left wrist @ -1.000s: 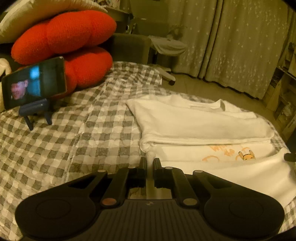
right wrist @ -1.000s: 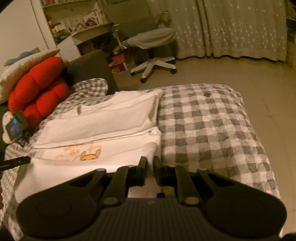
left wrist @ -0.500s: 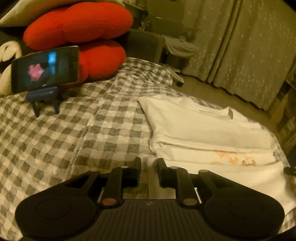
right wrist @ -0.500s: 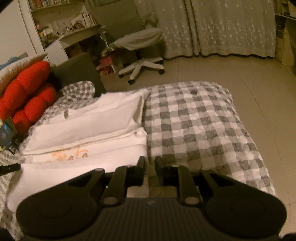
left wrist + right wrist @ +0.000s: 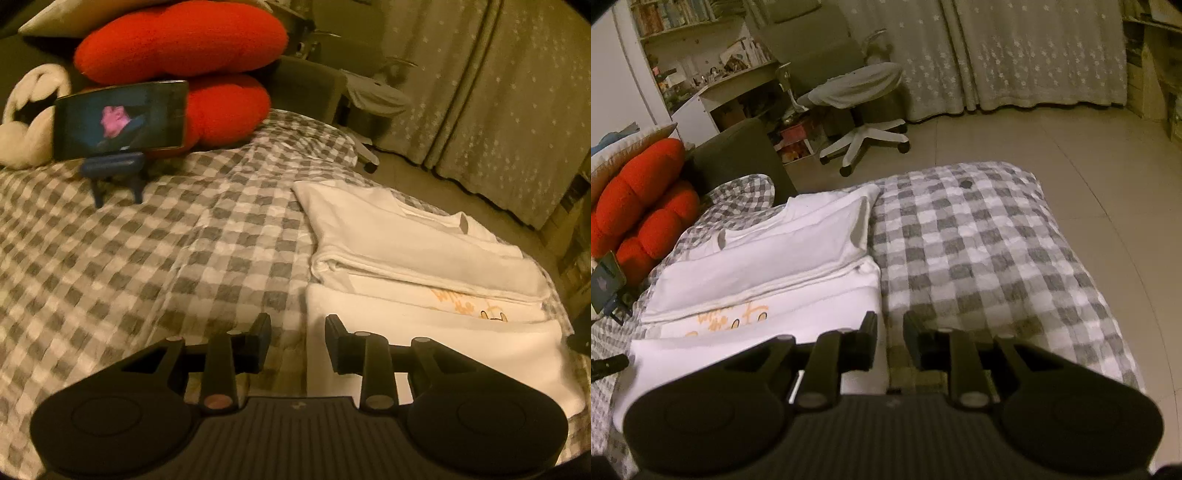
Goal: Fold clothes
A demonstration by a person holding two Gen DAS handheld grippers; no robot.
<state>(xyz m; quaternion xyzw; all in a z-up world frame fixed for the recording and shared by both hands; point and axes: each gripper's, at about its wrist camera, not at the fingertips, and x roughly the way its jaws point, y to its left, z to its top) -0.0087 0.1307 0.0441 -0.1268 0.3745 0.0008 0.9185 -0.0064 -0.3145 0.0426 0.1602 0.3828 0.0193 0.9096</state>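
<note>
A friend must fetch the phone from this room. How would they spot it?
Find the bed with the grey checked cover. At its head lie red cushions; the phone stands sideways before them on a small blue stand, its screen lit.

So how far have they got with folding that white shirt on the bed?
Well along, it seems. The white shirt lies on the checked bedspread with its far and near sides folded inward, leaving an orange print showing between them. Nothing is in hand: the left gripper and right gripper are both open at the near fold's ends. Probably folding it in half remains.
</note>
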